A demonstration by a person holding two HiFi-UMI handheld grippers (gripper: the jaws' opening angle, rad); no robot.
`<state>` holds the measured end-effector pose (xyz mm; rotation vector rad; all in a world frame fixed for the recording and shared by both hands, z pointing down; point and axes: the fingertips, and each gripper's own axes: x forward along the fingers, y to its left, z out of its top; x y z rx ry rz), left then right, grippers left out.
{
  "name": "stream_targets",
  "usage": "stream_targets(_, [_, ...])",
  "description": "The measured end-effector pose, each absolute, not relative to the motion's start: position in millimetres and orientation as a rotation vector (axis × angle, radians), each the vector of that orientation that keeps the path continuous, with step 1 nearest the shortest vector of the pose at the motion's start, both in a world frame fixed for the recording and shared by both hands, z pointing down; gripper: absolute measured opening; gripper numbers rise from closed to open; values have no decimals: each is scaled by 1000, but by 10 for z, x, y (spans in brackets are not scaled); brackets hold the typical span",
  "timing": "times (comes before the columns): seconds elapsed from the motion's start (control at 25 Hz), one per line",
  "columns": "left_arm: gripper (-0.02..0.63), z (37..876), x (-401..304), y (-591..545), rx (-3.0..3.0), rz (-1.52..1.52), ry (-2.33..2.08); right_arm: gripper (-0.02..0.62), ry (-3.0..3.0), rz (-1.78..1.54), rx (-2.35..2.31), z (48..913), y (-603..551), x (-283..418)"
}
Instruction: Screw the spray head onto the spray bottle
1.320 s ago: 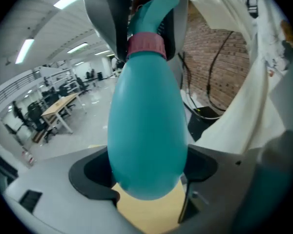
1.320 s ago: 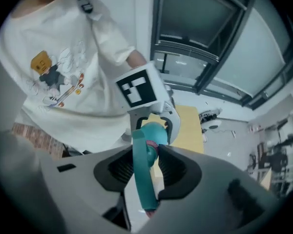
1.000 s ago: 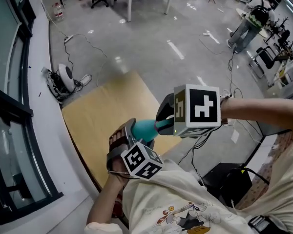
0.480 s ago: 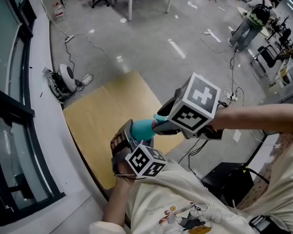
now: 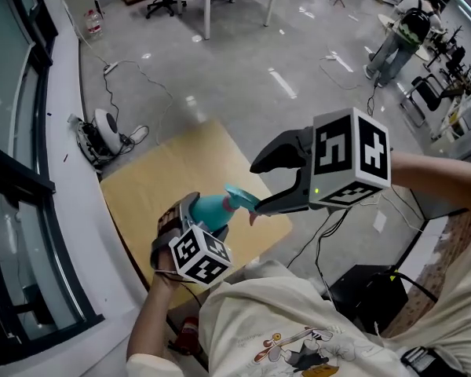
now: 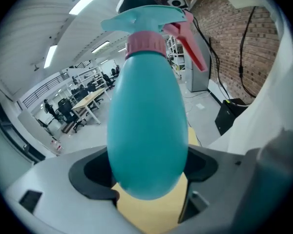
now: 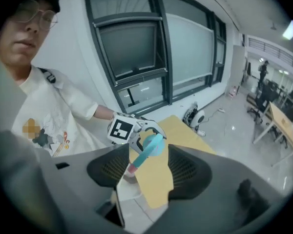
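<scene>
Over the pale wooden desk (image 5: 165, 179) beside the window wall, the left gripper (image 6: 149, 172) clamps the teal spray bottle (image 5: 208, 206), whose spray head (image 5: 239, 197) is seated on top. The right gripper's (image 5: 259, 187) jaws are opening, with the head's tip between them and the pads clear of it.

In the head view the left gripper's (image 5: 195, 213) cube (image 5: 198, 254) covers most of the bottle (image 5: 212, 207), and a shirt (image 5: 298, 328) hides the table's (image 5: 165, 179) near edge. In the left gripper view the bottle hides where that gripper meets it; whether the spray head (image 6: 146, 18) is screwed tight cannot be told
</scene>
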<state>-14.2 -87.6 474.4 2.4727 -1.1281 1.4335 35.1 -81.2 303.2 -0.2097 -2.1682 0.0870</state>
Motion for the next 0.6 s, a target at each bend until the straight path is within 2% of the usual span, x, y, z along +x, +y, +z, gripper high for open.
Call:
stream_targets(0.16, [422,4593,-120,-744,2651,1333,-778,250,-2170,-284,-334,2812,-735,323])
stream_targets(0.36, [422,4391,-57,-373,2787,1350,-173,250,-1962,-997,-453,2820,-557,300])
stream_targets(0.6, [422,4368,71,-123,2775,1470,201,249,-1797,-1205,-668,3053,-153,269])
